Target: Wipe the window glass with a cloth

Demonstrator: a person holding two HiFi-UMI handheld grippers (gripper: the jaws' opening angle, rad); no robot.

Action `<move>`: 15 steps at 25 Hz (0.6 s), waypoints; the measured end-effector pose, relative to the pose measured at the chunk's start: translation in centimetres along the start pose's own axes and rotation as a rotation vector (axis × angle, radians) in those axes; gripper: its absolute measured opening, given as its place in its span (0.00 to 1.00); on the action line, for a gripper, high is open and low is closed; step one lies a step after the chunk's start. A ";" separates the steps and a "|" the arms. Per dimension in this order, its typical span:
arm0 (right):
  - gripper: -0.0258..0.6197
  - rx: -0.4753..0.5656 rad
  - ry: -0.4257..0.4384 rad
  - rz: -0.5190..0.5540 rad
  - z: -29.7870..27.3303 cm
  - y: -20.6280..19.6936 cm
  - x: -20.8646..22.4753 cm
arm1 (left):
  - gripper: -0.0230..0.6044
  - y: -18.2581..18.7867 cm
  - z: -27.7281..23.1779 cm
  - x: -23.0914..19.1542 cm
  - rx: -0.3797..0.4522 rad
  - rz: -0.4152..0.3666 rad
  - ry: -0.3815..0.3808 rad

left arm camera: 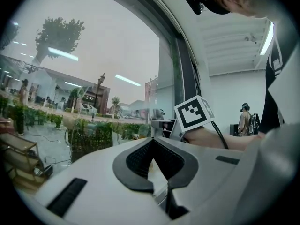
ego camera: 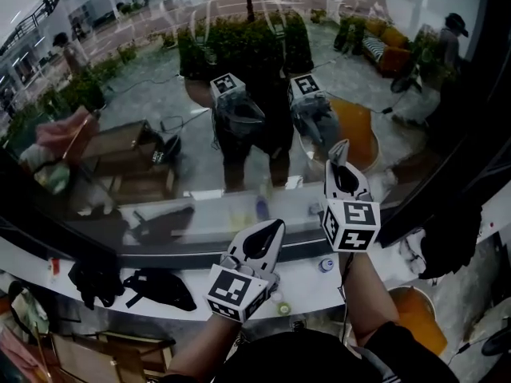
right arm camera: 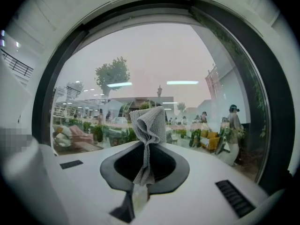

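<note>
The right gripper (ego camera: 341, 150) is raised close to the window glass (ego camera: 152, 86), its fingers pinched tight on a grey cloth (right arm camera: 149, 123). The left gripper (ego camera: 267, 231), fingers closed and empty, is lower, above the white sill (ego camera: 307, 282).

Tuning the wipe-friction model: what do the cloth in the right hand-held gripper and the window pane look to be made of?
Cloth: grey woven or knit textile, possibly microfibre. It is matte, with a fine ribbed texture and soft folds.
Window pane: clear glass, glossy. It is see-through to the street and mirrors light strips.
</note>
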State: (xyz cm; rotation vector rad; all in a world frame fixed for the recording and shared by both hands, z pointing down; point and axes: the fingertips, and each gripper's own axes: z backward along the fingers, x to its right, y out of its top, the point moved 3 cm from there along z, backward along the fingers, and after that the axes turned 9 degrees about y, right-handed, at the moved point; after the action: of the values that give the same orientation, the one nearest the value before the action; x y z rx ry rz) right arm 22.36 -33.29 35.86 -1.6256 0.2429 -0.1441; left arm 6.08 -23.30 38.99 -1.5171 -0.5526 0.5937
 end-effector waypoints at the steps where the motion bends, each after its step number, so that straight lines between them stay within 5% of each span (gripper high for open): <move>1: 0.11 0.002 0.013 0.002 -0.3 0.1 -1.0 | 0.05 0.0 0.6 -0.6 0.002 0.001 0.008; 15: 0.11 0.007 0.204 0.031 -5.0 1.0 -16.6 | 0.05 -0.3 9.6 -9.2 0.021 0.011 0.155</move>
State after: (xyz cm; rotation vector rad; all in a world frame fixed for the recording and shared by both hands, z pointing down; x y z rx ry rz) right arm 5.06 -34.17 36.14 -1.5998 0.4235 -0.2877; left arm -7.17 -22.24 39.47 -1.5323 -0.4183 0.4844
